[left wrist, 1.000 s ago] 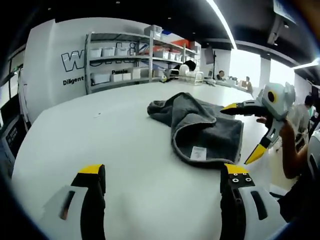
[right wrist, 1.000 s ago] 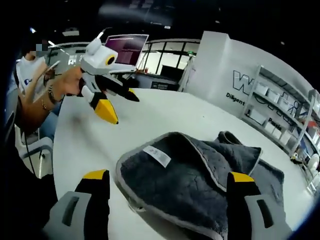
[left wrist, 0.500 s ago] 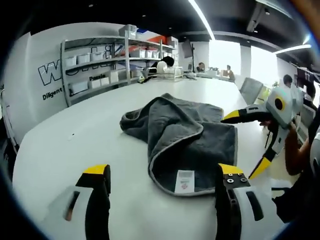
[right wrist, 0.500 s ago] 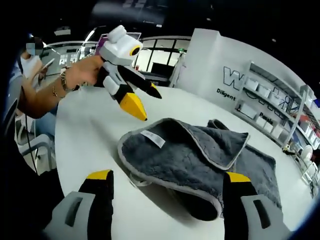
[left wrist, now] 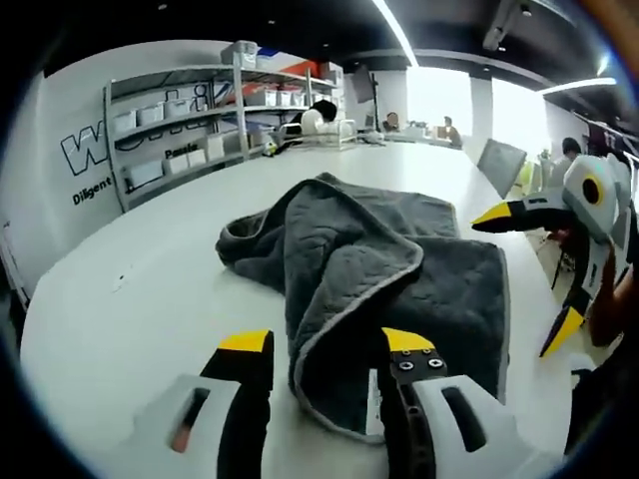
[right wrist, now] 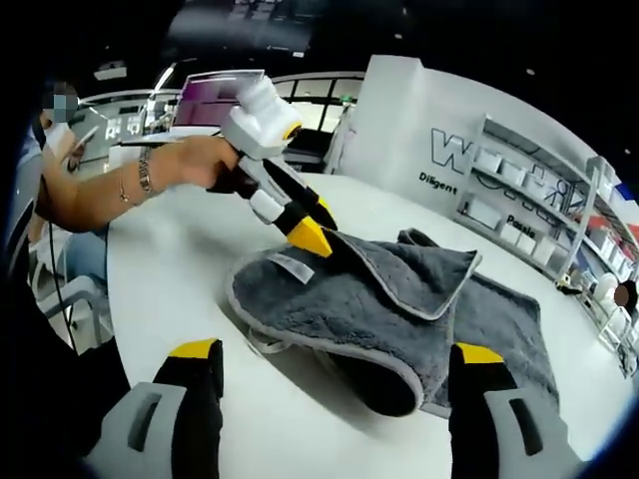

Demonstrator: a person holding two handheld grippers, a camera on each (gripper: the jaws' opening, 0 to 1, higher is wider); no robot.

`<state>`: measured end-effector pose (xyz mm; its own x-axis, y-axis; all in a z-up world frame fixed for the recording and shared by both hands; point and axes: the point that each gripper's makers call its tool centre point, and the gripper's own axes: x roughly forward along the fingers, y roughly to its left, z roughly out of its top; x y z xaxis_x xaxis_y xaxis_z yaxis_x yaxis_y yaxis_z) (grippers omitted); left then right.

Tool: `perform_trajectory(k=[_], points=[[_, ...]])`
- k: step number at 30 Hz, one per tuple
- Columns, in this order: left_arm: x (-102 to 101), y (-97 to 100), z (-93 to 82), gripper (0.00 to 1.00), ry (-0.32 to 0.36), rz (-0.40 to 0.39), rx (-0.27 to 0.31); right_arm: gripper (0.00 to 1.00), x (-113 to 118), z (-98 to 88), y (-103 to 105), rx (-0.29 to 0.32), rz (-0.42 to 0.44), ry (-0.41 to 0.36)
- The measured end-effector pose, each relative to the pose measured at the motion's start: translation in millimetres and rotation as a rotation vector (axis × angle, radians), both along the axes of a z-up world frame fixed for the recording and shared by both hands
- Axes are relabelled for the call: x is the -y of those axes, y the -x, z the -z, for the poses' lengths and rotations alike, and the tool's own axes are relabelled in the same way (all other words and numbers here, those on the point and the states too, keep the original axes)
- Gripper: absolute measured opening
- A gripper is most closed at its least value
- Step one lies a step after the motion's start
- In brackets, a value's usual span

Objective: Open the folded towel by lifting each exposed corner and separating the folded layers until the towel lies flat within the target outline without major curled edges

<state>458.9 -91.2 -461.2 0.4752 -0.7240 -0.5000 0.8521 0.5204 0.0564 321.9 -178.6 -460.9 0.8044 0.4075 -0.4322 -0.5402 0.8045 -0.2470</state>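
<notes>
A grey towel (left wrist: 399,259) with a pale hem lies crumpled and folded on the white table (left wrist: 120,299). One flap is turned back over the middle. My left gripper (left wrist: 327,342) stands at the towel's near edge, its jaws partly narrowed with the hemmed fold between them, still apart. In the right gripper view the left gripper (right wrist: 315,224) comes in from the left, its yellow tips at the towel's (right wrist: 399,299) corner beside the white label (right wrist: 290,264). My right gripper (right wrist: 337,351) is open just short of the towel's edge and holds nothing; in the left gripper view the right gripper (left wrist: 526,274) hovers by the towel's right side.
Metal shelves with white bins (left wrist: 200,100) stand against the wall with lettering; the same shelves (right wrist: 529,200) appear at the right. A hand (right wrist: 190,165) holds the left gripper. A lit screen (right wrist: 215,95) stands behind. People sit at the table's far end near a chair (left wrist: 499,160).
My left gripper has come forward onto the towel's near edge and its jaws have narrowed around the fold, covering the label. The right gripper stays open beside the towel.
</notes>
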Motion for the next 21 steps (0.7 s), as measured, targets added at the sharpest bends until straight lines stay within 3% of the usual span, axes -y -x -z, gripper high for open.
perform_trajectory(k=[4, 7, 13, 21], points=[[-3, -9.2, 5.8, 0.17, -0.02, -0.023, 0.021, 0.96, 3, -0.7, 1, 0.003, 0.005, -0.006], [-7, -12.1, 8.4, 0.05, 0.0, -0.041, -0.006, 0.96, 5, -0.4, 1, 0.001, 0.011, -0.008], [-8, -8.5, -0.9, 0.02, 0.052, -0.045, -0.025, 0.96, 6, 3.7, -1, -0.016, 0.015, -0.005], [-27, -14.3, -20.4, 0.02, 0.073, -0.084, 0.018, 0.97, 4, -0.2, -6, -0.009, 0.013, -0.007]])
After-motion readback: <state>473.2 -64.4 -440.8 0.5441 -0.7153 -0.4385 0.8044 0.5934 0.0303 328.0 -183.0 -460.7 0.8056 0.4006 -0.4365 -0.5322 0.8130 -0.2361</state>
